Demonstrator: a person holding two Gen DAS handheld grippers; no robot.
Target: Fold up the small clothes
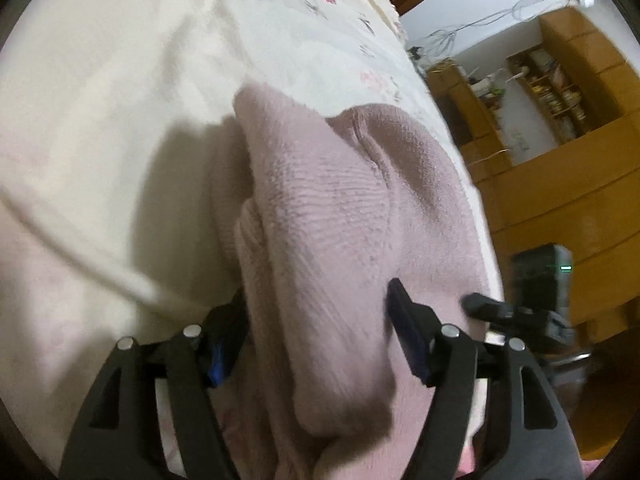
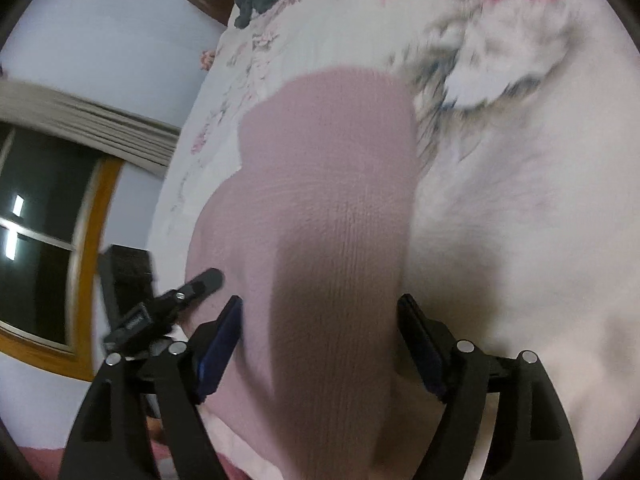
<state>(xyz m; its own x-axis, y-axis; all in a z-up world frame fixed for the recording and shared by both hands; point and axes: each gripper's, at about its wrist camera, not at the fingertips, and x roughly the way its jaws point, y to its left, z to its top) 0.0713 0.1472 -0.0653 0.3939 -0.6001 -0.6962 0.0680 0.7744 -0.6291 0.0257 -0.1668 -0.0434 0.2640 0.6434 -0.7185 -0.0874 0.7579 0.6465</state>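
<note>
Left wrist view: the pale pink ribbed knit garment (image 1: 320, 208) lies bunched on the cream floral bedspread (image 1: 120, 100), near the bed's edge. The left gripper (image 1: 316, 312) stands wide apart, its 2 fingers on either side of the garment's folds.

Right wrist view: the right gripper (image 2: 320, 320) is likewise spread, straddling the garment (image 2: 328, 200), with the left gripper (image 2: 204, 280) just beside the cloth

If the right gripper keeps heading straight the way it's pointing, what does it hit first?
Most likely the pink knit garment: it already lies between the open fingers of the right gripper and stretches ahead along its line. Beyond that is the floral bedspread.
</note>
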